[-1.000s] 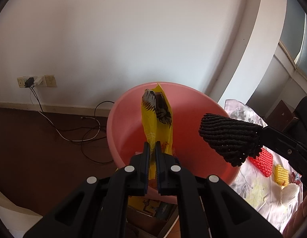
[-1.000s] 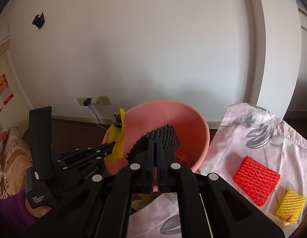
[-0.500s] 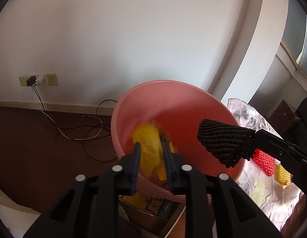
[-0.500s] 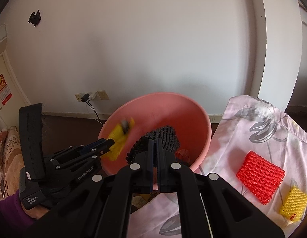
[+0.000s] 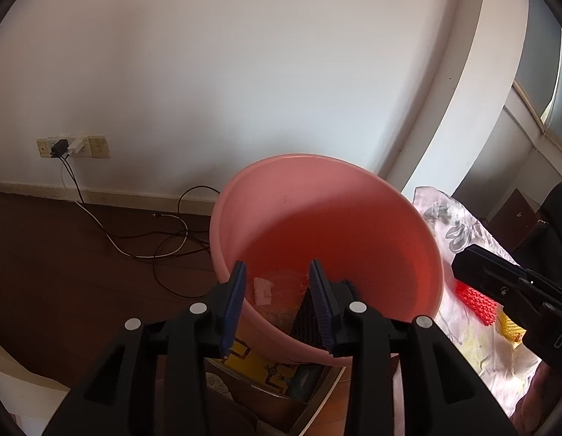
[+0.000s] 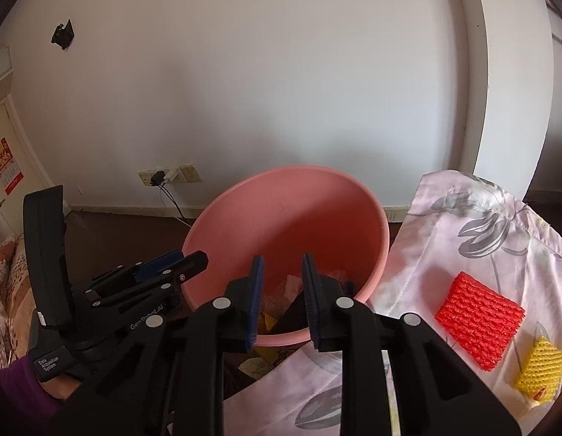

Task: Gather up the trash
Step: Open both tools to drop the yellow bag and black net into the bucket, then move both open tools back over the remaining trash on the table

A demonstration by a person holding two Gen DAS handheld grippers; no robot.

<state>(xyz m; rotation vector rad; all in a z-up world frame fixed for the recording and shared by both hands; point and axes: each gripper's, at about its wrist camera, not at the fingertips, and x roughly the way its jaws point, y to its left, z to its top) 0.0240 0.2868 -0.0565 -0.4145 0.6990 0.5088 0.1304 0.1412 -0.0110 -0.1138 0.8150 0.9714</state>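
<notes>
White wall [image 5: 244, 72] w/ beige socket strip [image 5: 73, 146], black plug in it. Black + white cables [image 5: 135, 243] trail over dark brown floor [image 5: 44, 254]. Red calendar [image 6: 5, 165] on door frame, far left. Small black bracket [image 6: 63, 34] high on wall. Patterned cushion [image 6: 4, 272] at left edge.

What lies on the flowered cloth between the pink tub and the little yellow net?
A red foam net lies between the pink tub and the yellow net, clearest in the right wrist view.
</notes>
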